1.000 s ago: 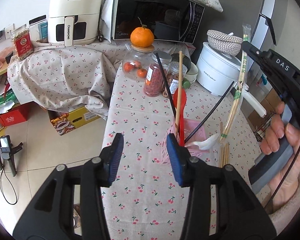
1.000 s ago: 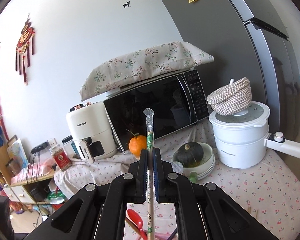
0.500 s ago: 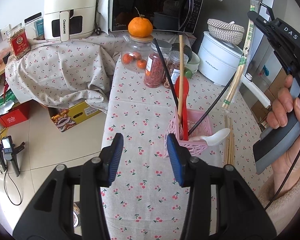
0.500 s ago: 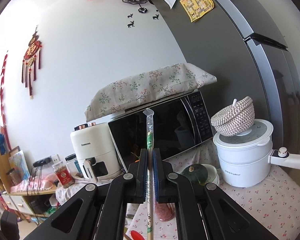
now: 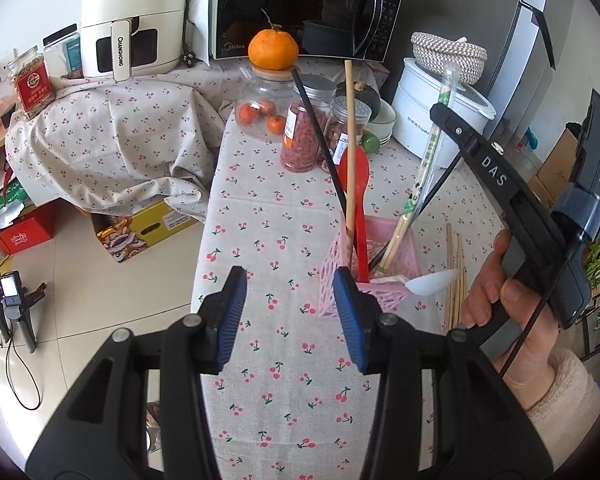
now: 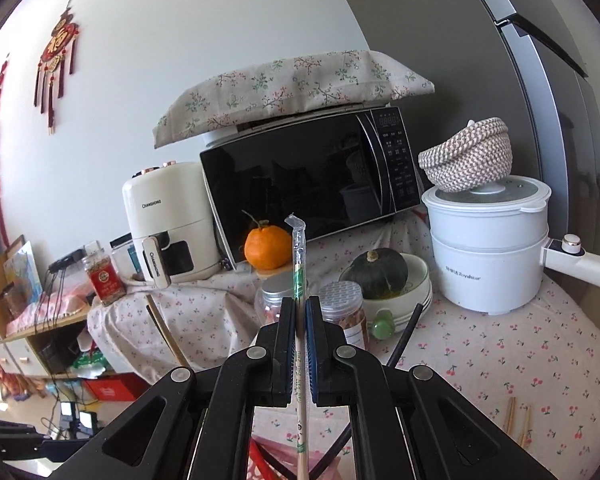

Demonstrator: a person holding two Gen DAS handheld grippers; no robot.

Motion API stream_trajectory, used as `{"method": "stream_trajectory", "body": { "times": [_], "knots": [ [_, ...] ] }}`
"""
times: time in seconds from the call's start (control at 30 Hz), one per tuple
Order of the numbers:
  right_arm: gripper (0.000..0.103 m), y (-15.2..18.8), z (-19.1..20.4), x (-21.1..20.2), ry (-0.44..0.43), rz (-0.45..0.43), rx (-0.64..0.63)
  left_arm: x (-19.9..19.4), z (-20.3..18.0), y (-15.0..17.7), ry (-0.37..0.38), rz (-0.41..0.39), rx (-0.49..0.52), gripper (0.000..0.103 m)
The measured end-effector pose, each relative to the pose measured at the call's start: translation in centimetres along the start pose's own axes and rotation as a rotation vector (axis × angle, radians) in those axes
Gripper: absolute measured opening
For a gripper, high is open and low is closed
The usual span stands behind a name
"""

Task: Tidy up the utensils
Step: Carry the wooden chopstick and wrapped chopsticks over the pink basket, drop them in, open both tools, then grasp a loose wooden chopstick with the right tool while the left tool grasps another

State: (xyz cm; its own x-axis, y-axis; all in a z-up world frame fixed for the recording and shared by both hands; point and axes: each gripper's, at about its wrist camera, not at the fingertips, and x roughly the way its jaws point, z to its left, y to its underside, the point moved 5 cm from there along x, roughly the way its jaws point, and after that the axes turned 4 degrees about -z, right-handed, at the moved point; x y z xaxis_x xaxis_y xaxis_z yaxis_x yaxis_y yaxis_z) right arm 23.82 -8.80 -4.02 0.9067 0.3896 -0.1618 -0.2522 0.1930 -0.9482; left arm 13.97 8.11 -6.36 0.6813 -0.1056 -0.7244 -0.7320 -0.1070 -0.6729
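Note:
A pink basket (image 5: 404, 284) stands on the cherry-print table and holds a red spoon (image 5: 359, 172), a wooden stick, black chopsticks and a white spoon (image 5: 432, 282). My right gripper (image 6: 300, 316) is shut on a pair of plastic-wrapped chopsticks (image 6: 299, 276). In the left wrist view the wrapped chopsticks (image 5: 420, 184) stand steeply with their lower end inside the basket. My left gripper (image 5: 288, 312) is open and empty, above the table just left of the basket. Loose wooden chopsticks (image 5: 456, 264) lie on the table right of the basket.
Jars (image 5: 304, 136), an orange (image 5: 273, 49), a bowl with a squash (image 6: 380, 276), a white cooker (image 6: 488, 248) with a woven basket on it, a microwave (image 6: 312, 176) and an air fryer (image 5: 130, 20) fill the table's far end. The floor drops off at the left.
My right gripper has come down and carried the wrapped chopsticks from above the table into the pink basket. My left gripper has stayed open and barely moved.

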Motion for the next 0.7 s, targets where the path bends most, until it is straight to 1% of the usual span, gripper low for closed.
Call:
{"method": "stream_trajectory", "body": {
  "times": [0.1,0.17,0.27,0.3,0.33,0.4,0.47,0.53,0.7],
  "knots": [
    [0.007,0.9,-0.1,-0.1,-0.013,0.043,0.000,0.1,0.0,0.0,0.002,0.005,-0.006,0.047],
    [0.008,0.9,-0.3,-0.5,-0.015,0.060,0.009,0.3,-0.1,0.1,0.006,0.012,-0.015,0.047],
    [0.016,-0.1,-0.7,-1.6,-0.006,0.071,0.012,0.3,0.0,0.1,0.017,0.019,-0.026,0.047],
    [0.023,-0.5,-0.9,-2.1,-0.004,0.074,0.012,0.3,-0.1,0.2,0.020,0.021,-0.028,0.047],
    [0.033,-0.9,-1.1,-2.6,0.002,0.078,0.014,0.2,-0.2,0.2,0.024,0.023,-0.029,0.048],
    [0.045,-1.6,-1.7,-3.6,0.012,0.097,0.024,0.1,-0.4,0.4,0.036,0.026,-0.035,0.053],
    [0.052,-2.1,-2.5,-4.6,0.038,0.126,0.032,-0.2,-0.8,0.6,0.051,0.028,-0.037,0.056],
    [0.062,-2.3,-3.7,-5.8,0.069,0.159,0.040,-0.4,-1.3,0.8,0.063,0.031,-0.036,0.060],
    [0.076,-1.8,-7.3,-9.0,0.160,0.236,0.084,-0.9,-3.0,1.7,0.106,0.046,-0.019,0.074]
  ]
}}
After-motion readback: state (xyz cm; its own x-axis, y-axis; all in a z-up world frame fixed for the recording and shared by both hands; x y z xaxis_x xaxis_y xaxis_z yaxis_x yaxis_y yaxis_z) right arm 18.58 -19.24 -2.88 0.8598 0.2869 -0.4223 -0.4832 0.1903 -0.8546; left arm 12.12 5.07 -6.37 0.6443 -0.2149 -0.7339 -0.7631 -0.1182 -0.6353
